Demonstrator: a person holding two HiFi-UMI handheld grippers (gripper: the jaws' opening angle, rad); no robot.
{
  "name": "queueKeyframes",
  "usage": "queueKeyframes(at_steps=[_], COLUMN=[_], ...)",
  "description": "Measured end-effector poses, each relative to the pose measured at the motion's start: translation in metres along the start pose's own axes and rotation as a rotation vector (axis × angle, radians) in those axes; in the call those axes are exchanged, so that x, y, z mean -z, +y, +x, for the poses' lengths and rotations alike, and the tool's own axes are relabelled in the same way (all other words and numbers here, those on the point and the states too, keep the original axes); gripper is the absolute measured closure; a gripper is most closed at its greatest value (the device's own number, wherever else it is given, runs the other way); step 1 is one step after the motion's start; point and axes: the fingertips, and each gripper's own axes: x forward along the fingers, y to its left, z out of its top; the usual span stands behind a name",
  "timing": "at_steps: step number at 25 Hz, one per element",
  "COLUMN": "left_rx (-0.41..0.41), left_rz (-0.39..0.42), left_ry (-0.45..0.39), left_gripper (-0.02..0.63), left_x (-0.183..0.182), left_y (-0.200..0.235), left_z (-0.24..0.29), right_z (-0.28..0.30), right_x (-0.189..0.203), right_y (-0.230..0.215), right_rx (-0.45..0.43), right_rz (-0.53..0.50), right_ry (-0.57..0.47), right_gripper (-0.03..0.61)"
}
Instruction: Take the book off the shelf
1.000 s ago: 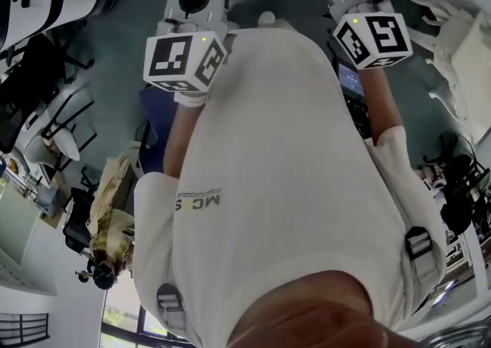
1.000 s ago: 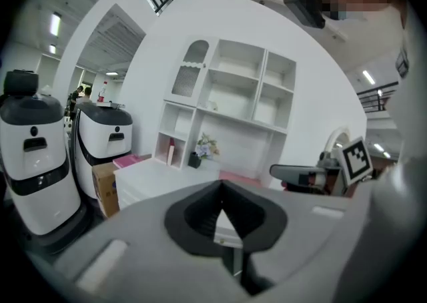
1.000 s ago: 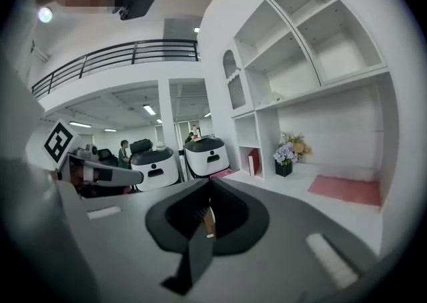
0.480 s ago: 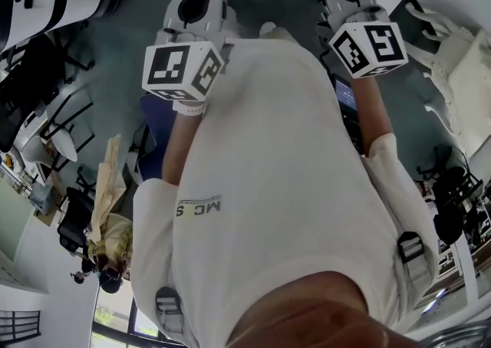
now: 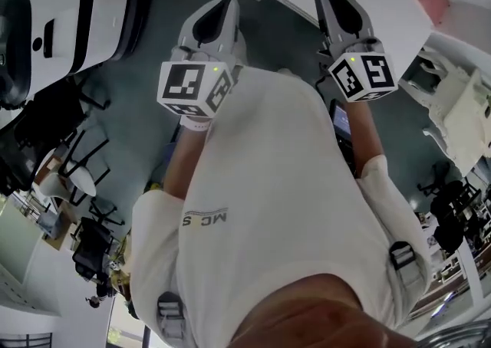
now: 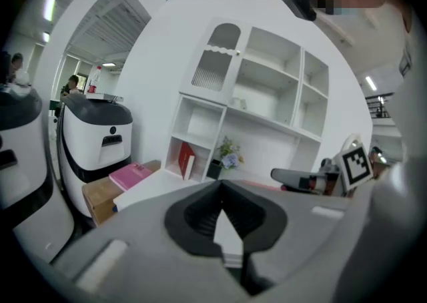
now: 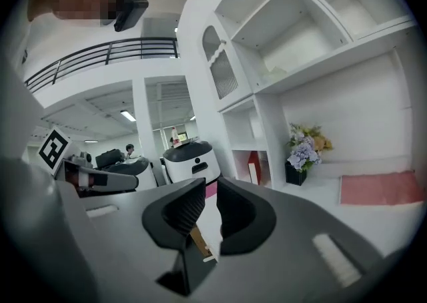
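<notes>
A red book (image 6: 186,159) leans upright in the lower left compartment of the white shelf unit (image 6: 267,88), and the right gripper view shows the red book (image 7: 254,167) too. Both grippers are held out in front of a person's white shirt, well short of the shelf. My left gripper (image 6: 223,185) is shut and empty, and it shows at the upper left in the head view (image 5: 215,21). On my right gripper (image 7: 211,191) the jaws are opening, a narrow gap with nothing between them. In the head view the right gripper (image 5: 341,9) is at the upper right.
A pot of flowers (image 6: 227,155) stands beside the book's compartment. A pink book (image 6: 133,175) lies on a cardboard box at the white table's left end. A white robot (image 6: 100,135) stands left of the table. A pink mat (image 7: 377,188) lies on the table.
Both grippers have moved up the head view, towards a white table edge that now shows at the top. The right gripper's jaws have parted slightly.
</notes>
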Motion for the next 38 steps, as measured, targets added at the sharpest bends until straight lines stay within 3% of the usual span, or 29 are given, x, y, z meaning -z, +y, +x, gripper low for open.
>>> queueKeyframes(at_steps=[5,10,18,28,38], left_rx=[0.046,0.052,0.045,0.023,0.001], left_rz=[0.001,0.000,-0.009,-0.012,0.005], left_ry=[0.008,0.029,0.058,0.075,0.062], left_gripper=[0.612,0.612,0.612,0.612,0.612], left_x=[-0.055,-0.075,-0.083,-0.081,-0.069], left_y=[0.085,0.134,0.140,0.158,0.190], left_z=[0.041,0.083,0.129,0.192,0.237], right_z=[0.103,0.172,0.206,0.255,0.322], right_x=[-0.034,-0.054,-0.058,-0.047,-0.020], right_y=[-0.006,-0.015,-0.044,-0.092,-0.141], right_rx=[0.076,0.099,0.104,0.129,0.200], right_rz=[-0.029,-0.053,-0.056,-0.045,-0.056], right_ry=[-0.019,-0.044,-0.014,-0.013,-0.023], right_gripper=[0.515,0.515,0.515,0.431,0.390])
